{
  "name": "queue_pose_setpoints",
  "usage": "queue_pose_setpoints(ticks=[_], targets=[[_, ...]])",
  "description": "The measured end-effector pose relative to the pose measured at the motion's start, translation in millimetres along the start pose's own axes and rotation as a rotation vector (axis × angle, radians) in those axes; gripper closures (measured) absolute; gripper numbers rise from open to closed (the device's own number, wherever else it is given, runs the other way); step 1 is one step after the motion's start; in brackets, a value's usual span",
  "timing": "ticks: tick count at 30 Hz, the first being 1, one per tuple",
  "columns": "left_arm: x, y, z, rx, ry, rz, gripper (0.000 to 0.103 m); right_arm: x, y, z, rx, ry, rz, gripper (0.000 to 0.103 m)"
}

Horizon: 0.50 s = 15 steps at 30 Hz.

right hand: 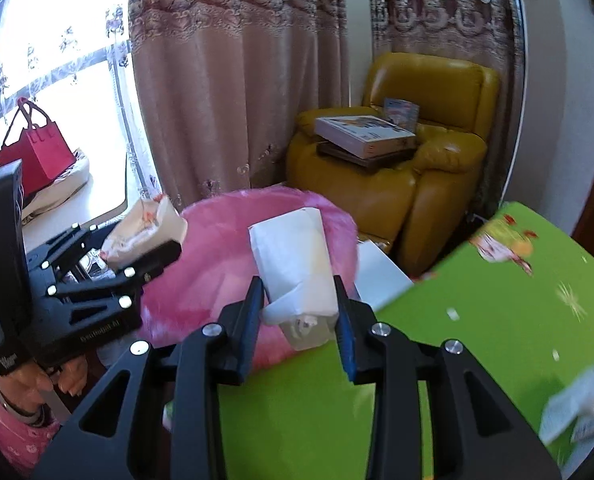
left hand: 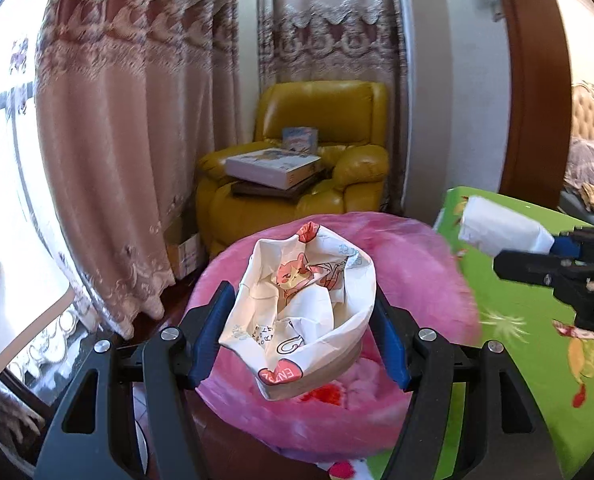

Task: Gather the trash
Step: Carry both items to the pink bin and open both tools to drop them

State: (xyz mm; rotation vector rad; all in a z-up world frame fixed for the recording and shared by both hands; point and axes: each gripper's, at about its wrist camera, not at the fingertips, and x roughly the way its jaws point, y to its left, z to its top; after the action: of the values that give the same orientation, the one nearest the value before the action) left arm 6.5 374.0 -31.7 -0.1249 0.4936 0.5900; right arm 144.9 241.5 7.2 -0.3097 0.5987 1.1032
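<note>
Before curtains (left hand: 129,140) and a yellow armchair (left hand: 329,152), we note the left gripper (left hand: 301,324) clamping a crumpled paper cup (left hand: 301,312) and the right gripper (right hand: 299,312) gripping white paper (right hand: 297,256), both over the pink bin bag (left hand: 417,280).

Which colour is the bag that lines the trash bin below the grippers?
Pink: the bin liner is translucent pink plastic. It shows best in the left wrist view.

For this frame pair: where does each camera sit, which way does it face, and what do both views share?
Left wrist: on the left gripper, facing the pink bin bag; jaws hold a crumpled printed wrapper; right gripper enters at right.
Right wrist: on the right gripper, jaws around a white tissue; left gripper and a hand at left.
Shared: bag, yellow armchair, green table.
</note>
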Motion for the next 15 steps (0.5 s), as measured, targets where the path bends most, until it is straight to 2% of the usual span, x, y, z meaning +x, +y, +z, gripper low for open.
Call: queue_pose_setpoints(ticks=[2, 3, 4, 5, 6, 7, 10, 13, 15], targets=[[12, 9, 1, -0.023, 0.023, 0.0, 0.038, 14, 6, 10, -0.021, 0.005, -0.003, 0.063], [17, 13, 2, -0.038, 0.033, 0.004, 0.038, 21, 7, 14, -0.025, 0.012, -0.009, 0.052], [21, 17, 2, -0.051, 0.04, 0.01, 0.032, 24, 6, 14, -0.019, 0.01, -0.007, 0.044], [24, 20, 2, -0.064, 0.041, 0.013, 0.019, 26, 5, 15, -0.012, 0.005, 0.009, 0.026], [25, 22, 1, -0.076, 0.037, 0.015, 0.013, 24, 3, 15, -0.001, -0.01, 0.028, 0.023], [24, 25, 0, -0.093, 0.025, 0.027, 0.01, 21, -1, 14, 0.01, -0.016, 0.033, 0.023], [17, 24, -4, -0.112, 0.025, 0.016, 0.01, 1, -13, 5, 0.046, -0.041, 0.032, 0.023], [5, 15, -9, -0.125, 0.017, 0.013, 0.01, -30, -28, -12, 0.04, -0.058, -0.007, 0.023], [-5, -1, -11, -0.134, 0.017, -0.049, 0.01, -55, -42, -31, 0.038, -0.066, -0.06, 0.023]])
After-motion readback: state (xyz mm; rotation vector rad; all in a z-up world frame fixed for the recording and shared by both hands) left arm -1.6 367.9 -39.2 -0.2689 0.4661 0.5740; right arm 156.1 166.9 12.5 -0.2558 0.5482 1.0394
